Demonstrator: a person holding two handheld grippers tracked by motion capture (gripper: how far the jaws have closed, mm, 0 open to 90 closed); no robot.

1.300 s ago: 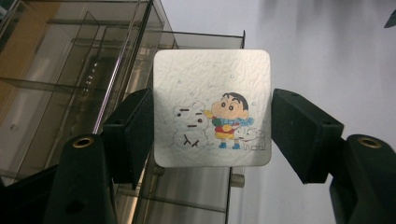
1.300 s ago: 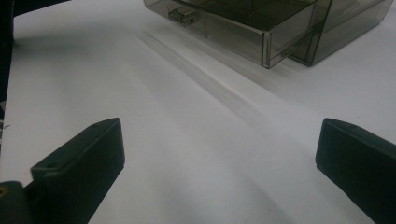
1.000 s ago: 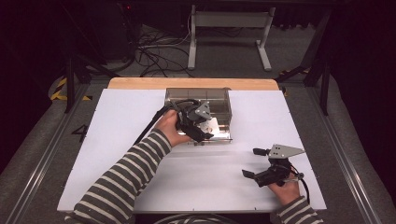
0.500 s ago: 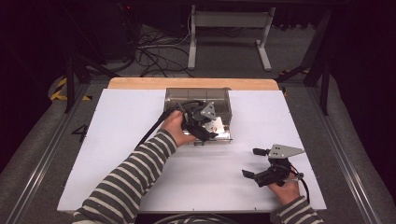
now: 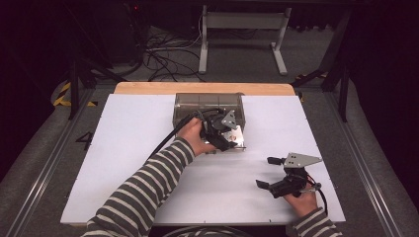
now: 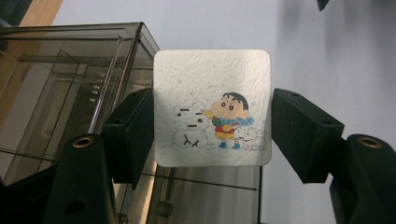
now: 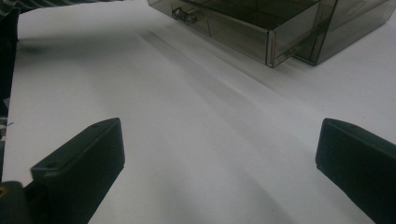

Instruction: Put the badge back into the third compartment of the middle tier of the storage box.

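The white table [image 5: 123, 163] has a smoky clear drawer box [image 5: 207, 106] near its far edge, and my left gripper [image 6: 212, 128] holds a square cartoon card [image 6: 212, 107] by its two side edges just over the open drawer [image 6: 70, 102], I think to drop it in. My right gripper [image 5: 276, 173] rests wide open and empty near me, out of the way.

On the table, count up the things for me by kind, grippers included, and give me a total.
Clear smoky drawer box: 1
Square coaster with a cartoon picture: 1, held between the pads of the left gripper, above the box's open drawer
Grippers: 2, the left one and the right gripper, whose jaws stand open on nothing
Total: 4
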